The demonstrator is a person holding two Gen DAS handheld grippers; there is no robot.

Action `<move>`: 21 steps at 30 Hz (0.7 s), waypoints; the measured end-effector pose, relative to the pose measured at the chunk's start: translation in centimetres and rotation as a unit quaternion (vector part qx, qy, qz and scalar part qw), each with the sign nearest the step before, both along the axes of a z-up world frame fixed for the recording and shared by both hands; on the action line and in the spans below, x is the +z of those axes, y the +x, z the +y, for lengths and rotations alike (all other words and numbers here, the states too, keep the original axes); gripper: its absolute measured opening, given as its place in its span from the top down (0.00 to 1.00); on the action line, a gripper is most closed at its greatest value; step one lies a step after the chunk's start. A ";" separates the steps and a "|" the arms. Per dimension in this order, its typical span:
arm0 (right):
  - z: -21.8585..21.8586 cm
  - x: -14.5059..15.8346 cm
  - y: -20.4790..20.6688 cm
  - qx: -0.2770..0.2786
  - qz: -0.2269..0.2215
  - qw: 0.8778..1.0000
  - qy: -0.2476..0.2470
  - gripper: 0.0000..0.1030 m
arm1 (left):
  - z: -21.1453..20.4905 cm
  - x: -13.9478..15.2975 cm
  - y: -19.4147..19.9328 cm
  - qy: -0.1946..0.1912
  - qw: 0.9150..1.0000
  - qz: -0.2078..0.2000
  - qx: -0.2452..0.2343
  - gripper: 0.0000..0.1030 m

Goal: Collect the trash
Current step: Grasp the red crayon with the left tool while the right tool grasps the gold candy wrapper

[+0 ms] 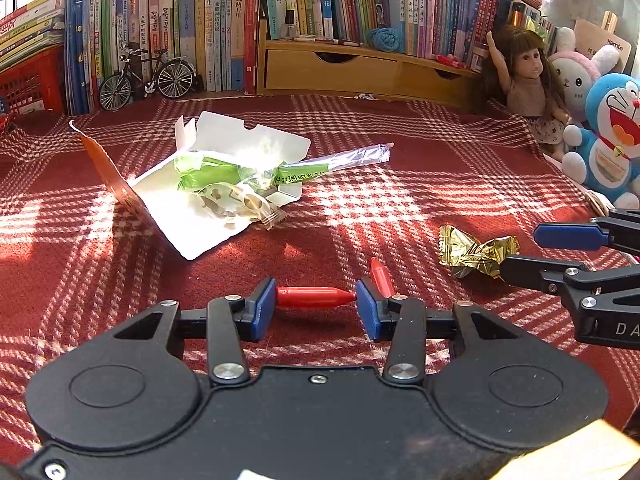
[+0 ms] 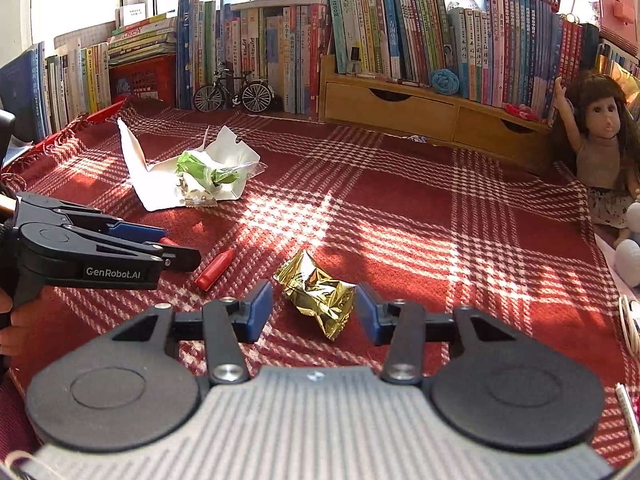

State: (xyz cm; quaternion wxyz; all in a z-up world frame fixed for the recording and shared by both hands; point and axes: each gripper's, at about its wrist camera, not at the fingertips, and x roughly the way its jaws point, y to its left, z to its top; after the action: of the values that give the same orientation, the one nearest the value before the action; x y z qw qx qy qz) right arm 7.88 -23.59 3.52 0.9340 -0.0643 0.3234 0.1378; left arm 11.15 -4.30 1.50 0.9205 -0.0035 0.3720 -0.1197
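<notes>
My right gripper [image 2: 314, 312] stands apart around the gold wrapper [image 2: 316, 294] on the blanket [image 2: 400, 216], pads not pressing. Light, crinkly foil; I'd pinch mid-body. My left gripper [image 1: 316, 312] is clamped on a red crayon [image 1: 314, 297], endwise.

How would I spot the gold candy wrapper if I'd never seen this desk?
Start at the red plaid cloth before the bookshelf. Between the right tongs, which stand open around it, lies the gold wrapper. It is crinkled shiny foil, unlike the smooth red crayon pieces to its left.
</notes>
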 end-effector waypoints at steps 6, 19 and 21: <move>1.1 -1.6 3.0 0.006 0.025 0.999 -0.019 0.30 | 0.7 0.6 -0.5 0.000 1.000 -0.001 0.002 0.59; 1.9 -1.2 1.2 0.026 0.047 0.999 -0.007 0.68 | 1.8 2.0 -3.1 -0.005 1.000 -0.007 0.002 0.59; 1.9 -0.7 0.3 0.027 0.045 0.999 -0.002 0.68 | 1.9 2.4 -3.8 -0.006 1.000 -0.009 0.000 0.59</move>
State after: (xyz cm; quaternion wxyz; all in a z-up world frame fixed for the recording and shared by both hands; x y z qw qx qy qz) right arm 8.18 -21.70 2.77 0.9143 -0.0680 0.3636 0.1648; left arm 7.31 -2.41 3.86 0.9237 -0.0081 0.3631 -0.1217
